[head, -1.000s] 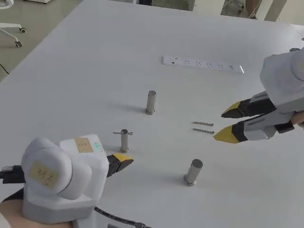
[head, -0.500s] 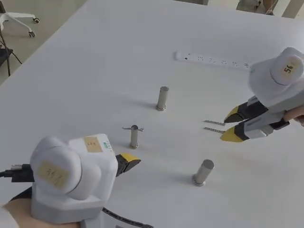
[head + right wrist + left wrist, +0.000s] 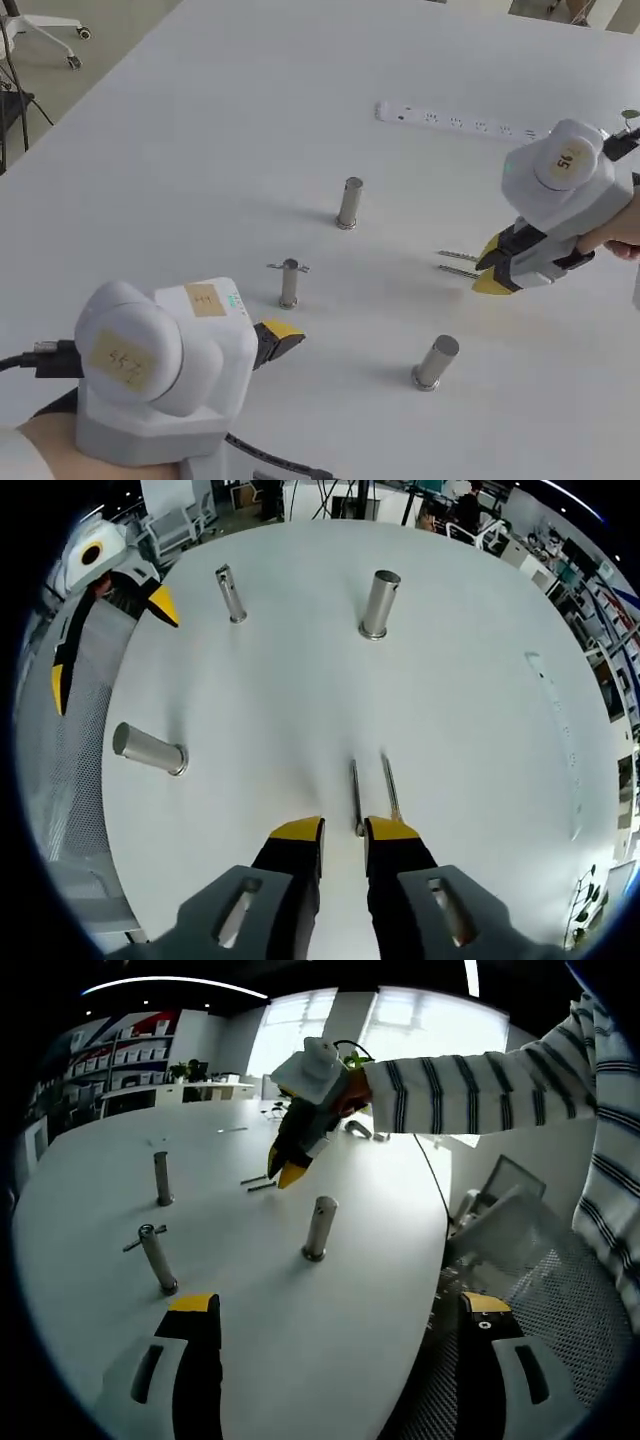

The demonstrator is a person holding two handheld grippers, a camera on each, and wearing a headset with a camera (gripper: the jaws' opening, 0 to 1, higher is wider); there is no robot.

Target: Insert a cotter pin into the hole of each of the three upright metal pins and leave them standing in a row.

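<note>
Left gripper (image 3: pixel 338 1305) is nearest, low at the near edge of the white table (image 3: pixel 200 150), jaws spread wide with nothing between them. Just beyond its yellow tip in the head view stands the middle metal pin (image 3: pixel 289 286), upright, a cotter pin (image 3: pixel 300 267) set crosswise through its top. Off to the right, the near metal pin (image 3: pixel 435 362) is upright, well apart from both grippers. Further on, the right gripper (image 3: pixel 490 265) angles down to the tabletop, jaws parted by a narrow gap and clamping nothing. The two loose cotter pins (image 3: pixel 455 256) lie flat and side by side. In the right gripper view, one has its end in the gap and the other has its end at the right jaw tip. Beyond them the far metal pin (image 3: pixel 349 203) is upright. The three pins form a loose triangle. A power strip (image 3: pixel 455 122) lies farthest back.
</note>
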